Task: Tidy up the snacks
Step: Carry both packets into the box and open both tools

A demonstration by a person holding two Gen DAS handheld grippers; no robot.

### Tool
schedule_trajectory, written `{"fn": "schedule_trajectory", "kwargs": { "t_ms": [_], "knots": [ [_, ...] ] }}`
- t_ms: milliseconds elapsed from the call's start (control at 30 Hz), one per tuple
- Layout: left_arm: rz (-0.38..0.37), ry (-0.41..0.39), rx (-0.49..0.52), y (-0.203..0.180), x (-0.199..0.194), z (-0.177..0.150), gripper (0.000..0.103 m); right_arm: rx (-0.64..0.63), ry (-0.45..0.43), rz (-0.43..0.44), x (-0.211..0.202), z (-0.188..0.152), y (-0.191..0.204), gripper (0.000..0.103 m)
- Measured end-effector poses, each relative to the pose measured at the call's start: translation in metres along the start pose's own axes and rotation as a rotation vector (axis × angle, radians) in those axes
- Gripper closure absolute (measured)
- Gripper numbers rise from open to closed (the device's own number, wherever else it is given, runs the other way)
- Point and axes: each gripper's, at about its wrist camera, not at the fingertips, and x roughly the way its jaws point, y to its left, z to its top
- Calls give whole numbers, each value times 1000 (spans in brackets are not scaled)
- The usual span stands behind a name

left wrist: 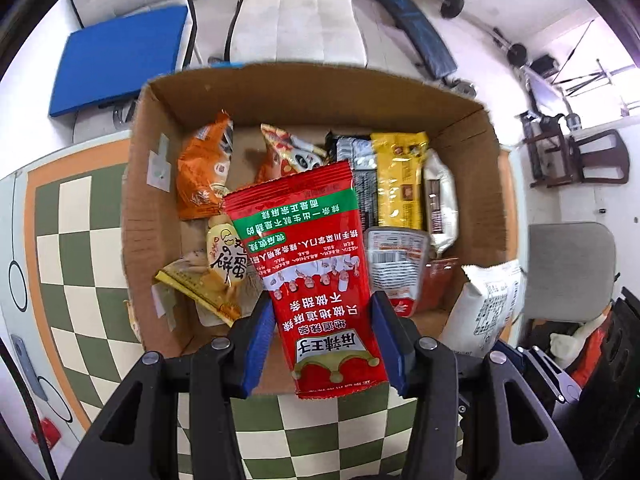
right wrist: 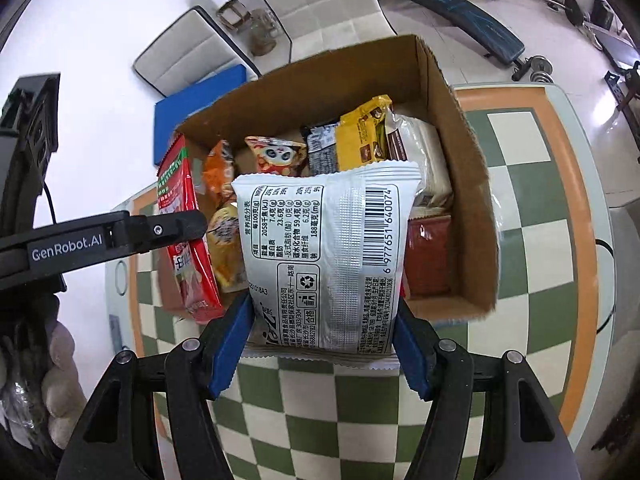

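Observation:
My left gripper (left wrist: 322,304) is shut on a red spicy-snack packet (left wrist: 308,240), its blue pads pressing on the packet's two sides above the open cardboard box (left wrist: 320,92). My right gripper (right wrist: 324,304) is shut on a white packet (right wrist: 328,248) with a barcode, held over the near side of the same box (right wrist: 452,152). The white packet (left wrist: 492,304) also shows at the right of the left wrist view. The red packet (right wrist: 180,208) hangs at the left in the right wrist view. Inside the box lie an orange packet (left wrist: 202,172), a panda packet (left wrist: 288,156), a yellow bar (left wrist: 402,180) and several others.
The box stands on a table with a green and cream checkered cloth (right wrist: 360,408) edged in orange. Beyond it are white chairs (left wrist: 300,20), a blue cushion (left wrist: 120,60) and a weight bench (right wrist: 460,12). A grey seat (left wrist: 568,272) is at the right. A person's hand (right wrist: 60,360) holds the left gripper.

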Motion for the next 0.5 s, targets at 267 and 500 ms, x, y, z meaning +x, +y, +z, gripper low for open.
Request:
{"fn": "schedule_trajectory", "kwargs": {
  "t_ms": [267, 500],
  "knots": [
    [28, 82, -9, 6, 40, -3, 48, 26, 95, -14, 48, 15, -10, 6],
    [56, 31, 10, 5, 26, -15, 13, 4, 89, -90, 52, 14, -9, 6]
  ]
}}
